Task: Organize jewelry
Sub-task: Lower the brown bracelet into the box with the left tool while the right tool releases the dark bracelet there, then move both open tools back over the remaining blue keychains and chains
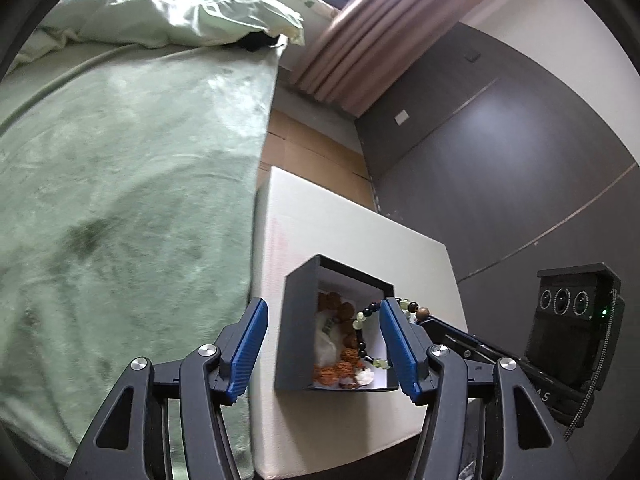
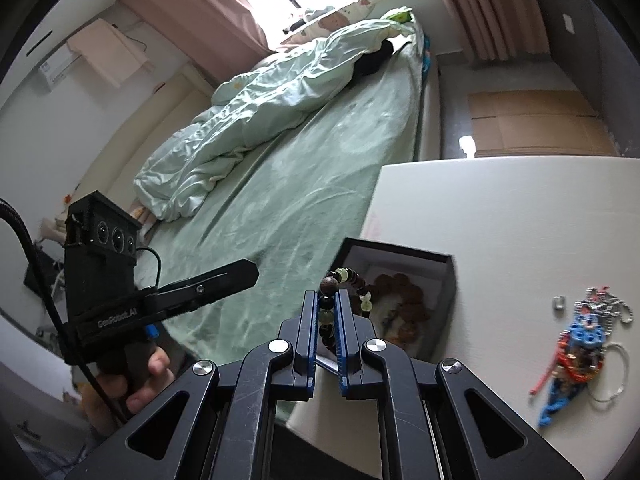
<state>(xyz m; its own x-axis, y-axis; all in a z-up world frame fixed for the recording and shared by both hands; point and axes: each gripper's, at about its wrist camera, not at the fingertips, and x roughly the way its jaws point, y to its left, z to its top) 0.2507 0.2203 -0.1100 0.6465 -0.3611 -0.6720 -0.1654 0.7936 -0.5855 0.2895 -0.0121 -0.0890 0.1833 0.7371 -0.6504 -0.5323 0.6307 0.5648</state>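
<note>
A dark open jewelry box (image 1: 296, 320) sits on the white table (image 1: 344, 224). It holds a brown beaded bracelet (image 1: 340, 368) on white padding. My left gripper (image 1: 324, 332) is open, its blue fingers on either side of the box. My right gripper (image 2: 328, 320) is shut on a bracelet of black and pale green beads (image 2: 352, 280) and holds it above the box (image 2: 444, 280); the bracelet also hangs over the box in the left wrist view (image 1: 368, 320). A colourful beaded keychain (image 2: 576, 348) lies on the table (image 2: 520, 216) to the right.
A bed with a green blanket (image 1: 120, 208) borders the table on the left. A small silver ring (image 2: 558, 303) lies near the keychain. Cardboard (image 2: 528, 124) covers the floor beyond the table. A dark wall (image 1: 500, 168) stands to the right.
</note>
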